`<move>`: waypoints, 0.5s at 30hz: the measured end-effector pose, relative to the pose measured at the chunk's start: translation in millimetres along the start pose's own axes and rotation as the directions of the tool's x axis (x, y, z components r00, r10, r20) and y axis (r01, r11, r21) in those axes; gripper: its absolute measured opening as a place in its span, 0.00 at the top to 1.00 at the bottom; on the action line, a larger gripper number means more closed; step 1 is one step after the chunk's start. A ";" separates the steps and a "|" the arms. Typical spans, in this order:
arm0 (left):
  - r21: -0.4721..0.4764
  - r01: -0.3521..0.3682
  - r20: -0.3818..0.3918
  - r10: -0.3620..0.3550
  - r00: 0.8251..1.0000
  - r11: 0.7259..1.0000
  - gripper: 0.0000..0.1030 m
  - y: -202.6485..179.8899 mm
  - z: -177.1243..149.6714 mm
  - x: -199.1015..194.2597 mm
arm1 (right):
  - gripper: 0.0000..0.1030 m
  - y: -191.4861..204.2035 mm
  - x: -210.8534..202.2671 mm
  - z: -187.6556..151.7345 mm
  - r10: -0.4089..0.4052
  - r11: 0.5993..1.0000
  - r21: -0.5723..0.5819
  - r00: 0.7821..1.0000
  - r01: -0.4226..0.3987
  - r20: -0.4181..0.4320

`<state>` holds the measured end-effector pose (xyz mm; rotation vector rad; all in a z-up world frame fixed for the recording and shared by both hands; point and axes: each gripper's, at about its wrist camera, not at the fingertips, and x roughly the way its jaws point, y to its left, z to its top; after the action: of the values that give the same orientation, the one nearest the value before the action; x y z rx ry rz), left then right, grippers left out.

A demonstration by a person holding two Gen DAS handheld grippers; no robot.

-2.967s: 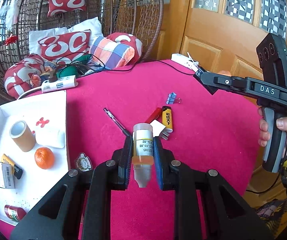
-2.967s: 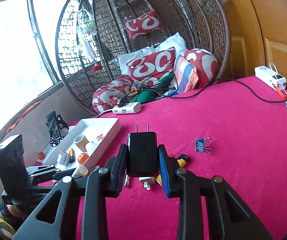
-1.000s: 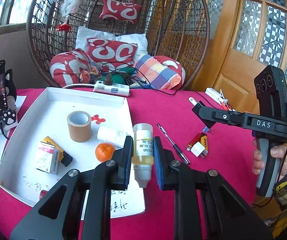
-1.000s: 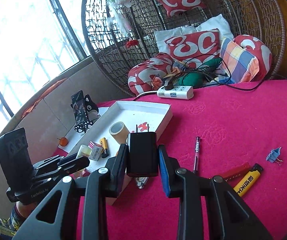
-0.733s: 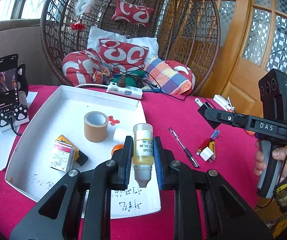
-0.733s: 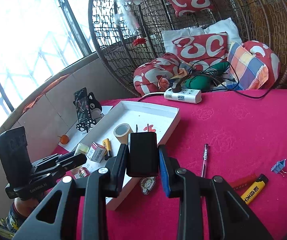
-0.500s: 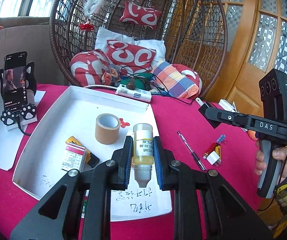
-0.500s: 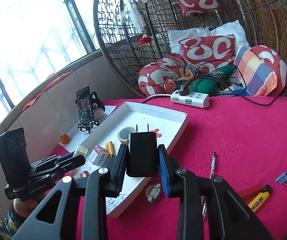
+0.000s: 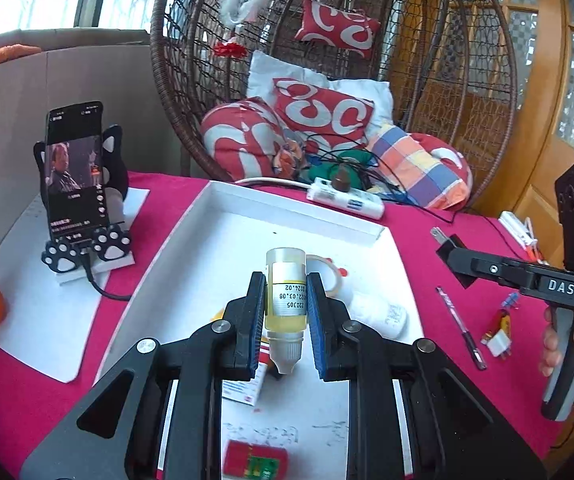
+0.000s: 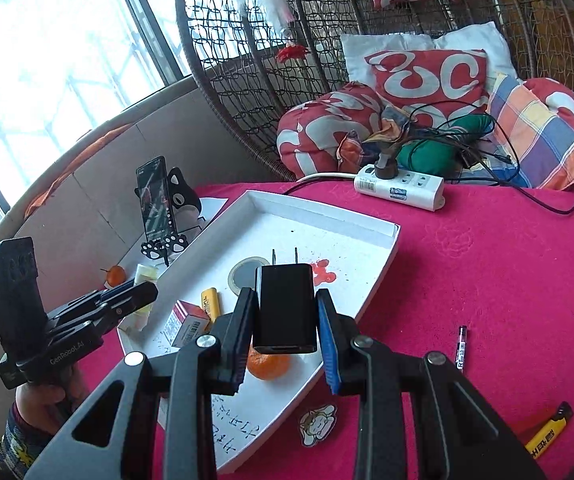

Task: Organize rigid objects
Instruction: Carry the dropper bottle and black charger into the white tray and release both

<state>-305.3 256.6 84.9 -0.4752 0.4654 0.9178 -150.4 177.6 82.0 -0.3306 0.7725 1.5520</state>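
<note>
Over a white tray (image 9: 215,216) on the pink surface (image 10: 487,264), the left hand-held gripper (image 9: 285,320) clamps a yellow dropper bottle (image 9: 285,304), long axis along the fingers, nozzle toward the camera. The right hand-held gripper (image 10: 285,316) grips a black charger (image 10: 285,308), prongs pointing away. Only the right view shows the tangerine (image 10: 267,365) in the tray.

wicker egg chair (image 9: 367,60) with patterned cushions | bright windows (image 10: 47,40) left | wooden glazed door (image 9: 559,92) right
</note>
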 end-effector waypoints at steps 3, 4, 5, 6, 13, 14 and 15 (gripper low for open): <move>-0.029 -0.039 -0.025 0.038 0.999 0.999 0.81 13.5 2.9 16.2 | 0.71 -1.8 17.3 2.9 -0.010 1.000 0.011 1.000 0.010 -0.025; -0.037 -0.049 -0.034 0.048 0.998 0.998 0.81 16.4 3.5 21.4 | 0.71 -1.5 23.6 3.7 -0.018 1.000 0.013 0.999 0.018 -0.032; -0.040 -0.059 -0.043 0.058 0.997 0.997 0.81 18.3 3.5 26.0 | 0.71 -2.2 30.0 3.8 -0.027 1.000 0.014 0.999 0.027 -0.041; -0.042 -0.062 -0.050 0.060 0.997 0.997 0.81 19.2 3.4 30.4 | 0.71 -2.8 36.3 4.3 -0.033 0.999 0.017 0.998 0.034 -0.048; -0.065 -0.070 -0.079 0.065 0.995 0.995 0.77 10.5 -1.5 50.8 | 0.70 -4.3 72.1 4.1 -0.057 0.997 0.056 0.996 0.062 -0.072; -0.067 -0.088 -0.073 0.083 0.994 0.994 0.64 9.0 -1.6 49.3 | 0.70 -2.6 75.2 4.0 -0.062 0.996 0.057 0.996 0.066 -0.069; -0.071 -0.104 -0.062 0.100 0.993 0.992 0.40 8.2 -2.2 47.2 | 0.70 -1.6 76.8 3.5 -0.065 0.996 0.055 0.996 0.068 -0.069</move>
<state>-287.8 289.5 54.7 -0.5508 0.5132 1.0244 -159.7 238.5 36.1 -0.3646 0.8487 1.4596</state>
